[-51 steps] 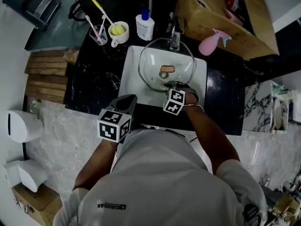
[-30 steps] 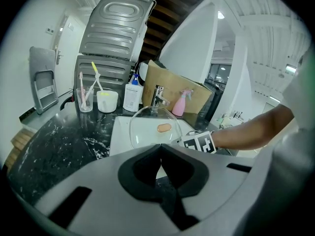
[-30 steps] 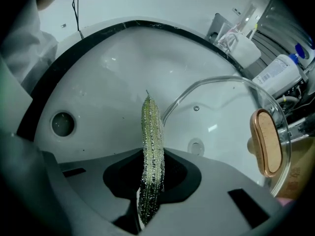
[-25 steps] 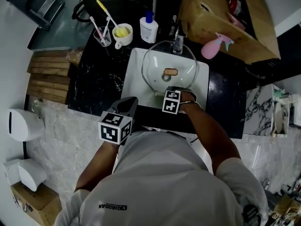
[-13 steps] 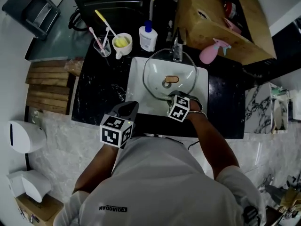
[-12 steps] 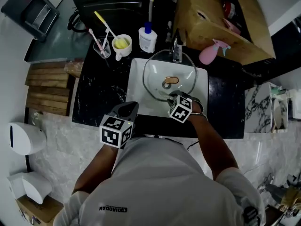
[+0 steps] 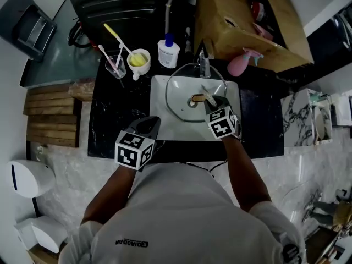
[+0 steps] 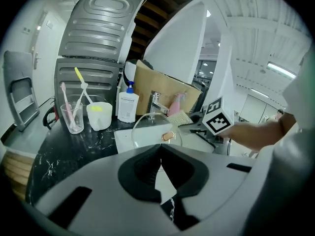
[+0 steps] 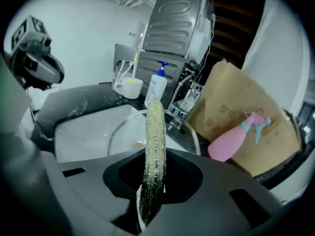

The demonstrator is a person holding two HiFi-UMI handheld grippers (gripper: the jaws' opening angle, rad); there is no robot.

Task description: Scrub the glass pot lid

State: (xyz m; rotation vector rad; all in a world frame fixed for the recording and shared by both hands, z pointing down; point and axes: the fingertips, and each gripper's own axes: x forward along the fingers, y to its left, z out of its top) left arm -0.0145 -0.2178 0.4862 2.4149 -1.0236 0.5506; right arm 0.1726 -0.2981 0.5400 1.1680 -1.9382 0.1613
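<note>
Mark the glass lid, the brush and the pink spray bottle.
glass lid (image 7: 180, 95): head view, clear pane left of its knob.
brush (image 9: 155, 141): right gripper view, bristled edge between the jaws.
pink spray bottle (image 9: 230, 144): right gripper view, its body.

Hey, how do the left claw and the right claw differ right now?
The right claw is clamped on a greenish scrub pad; the left claw is shut with nothing between its jaws. The right claw reaches out over the glass lid in the sink; the left claw sits at the sink's near left corner, off the lid. Both carry a marker cube and point toward the sink.
</note>
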